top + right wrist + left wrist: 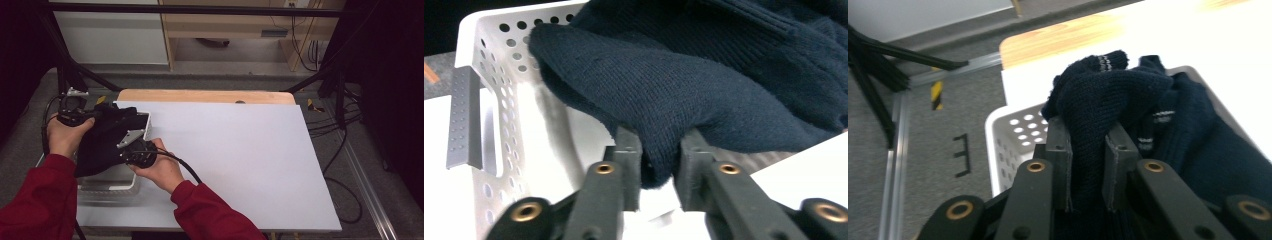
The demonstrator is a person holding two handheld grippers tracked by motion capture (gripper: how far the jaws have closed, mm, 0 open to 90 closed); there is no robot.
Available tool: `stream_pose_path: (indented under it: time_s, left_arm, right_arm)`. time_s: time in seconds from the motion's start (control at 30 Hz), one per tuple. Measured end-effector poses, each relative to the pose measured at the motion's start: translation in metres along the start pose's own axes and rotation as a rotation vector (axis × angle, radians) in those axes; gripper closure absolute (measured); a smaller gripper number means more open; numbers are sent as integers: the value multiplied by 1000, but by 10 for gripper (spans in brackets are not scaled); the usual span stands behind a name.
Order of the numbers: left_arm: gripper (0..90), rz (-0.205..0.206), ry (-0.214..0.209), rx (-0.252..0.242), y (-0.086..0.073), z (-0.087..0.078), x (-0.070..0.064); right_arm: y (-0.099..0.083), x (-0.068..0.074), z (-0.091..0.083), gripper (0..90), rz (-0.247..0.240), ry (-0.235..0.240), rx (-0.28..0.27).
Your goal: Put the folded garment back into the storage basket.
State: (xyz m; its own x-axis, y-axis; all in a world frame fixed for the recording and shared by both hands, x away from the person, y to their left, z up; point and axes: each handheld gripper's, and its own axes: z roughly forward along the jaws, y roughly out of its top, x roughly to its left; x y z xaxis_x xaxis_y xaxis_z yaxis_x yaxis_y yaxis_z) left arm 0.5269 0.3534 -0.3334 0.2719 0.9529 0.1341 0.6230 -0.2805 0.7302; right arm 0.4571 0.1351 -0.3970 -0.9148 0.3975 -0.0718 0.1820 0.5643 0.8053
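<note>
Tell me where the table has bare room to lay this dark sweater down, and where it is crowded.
Free: the white sheet from the white basket across to its right edge, and back to the wooden strip. Crowded: the left corner, where both grippers, left and right, hold the sweater over the basket.

Dark red sleeves [35, 200], black hand-held gripper [1088, 150] with brass-ringed screws, black cable [185, 167]

White sheet [235, 160] over wooden table [200, 96]
</note>
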Motion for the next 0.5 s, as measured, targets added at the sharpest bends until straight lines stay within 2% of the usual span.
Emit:
stream_pose_path:
  time_s: [0.03,0.07,0.1,0.17,0.2,0.23,0.3,0.33,0.4,0.5]
  left_arm:
    - [691,-14,13,-16,-1,1,1]
    - [602,-35,32,-29,-1,1,1]
    - [539,-45,34,-51,-1,-2,2]
    - [513,-56,13,-87,-1,-9,1]
    - [485,-63,4,-101,-1,-13,-1]
    - [430,-80,-14,-134,-3,-23,-5]
    - [414,-81,-20,-149,-5,-28,-8]
    - [407,-73,-22,-164,-7,-32,-11]
    - [398,-37,14,-172,-11,-37,-18]
    - [318,-21,6,-167,-18,-41,-26]
  right_arm:
    - [0,1,0,449,1,-5,2]
    - [0,3,-2,311,1,-33,-4]
    - [1,4,-5,284,2,-57,-6]
    - [0,3,-16,253,25,-60,-28]
    - [-2,2,-22,246,21,-68,-43]
    - [-8,0,-35,226,31,-85,-58]
    - [-12,-2,-40,222,40,-92,-61]
    - [-16,-5,-46,218,40,-103,-64]
    - [-23,-10,-57,201,64,-117,-69]
    - [-33,-20,-80,152,103,-156,-85]
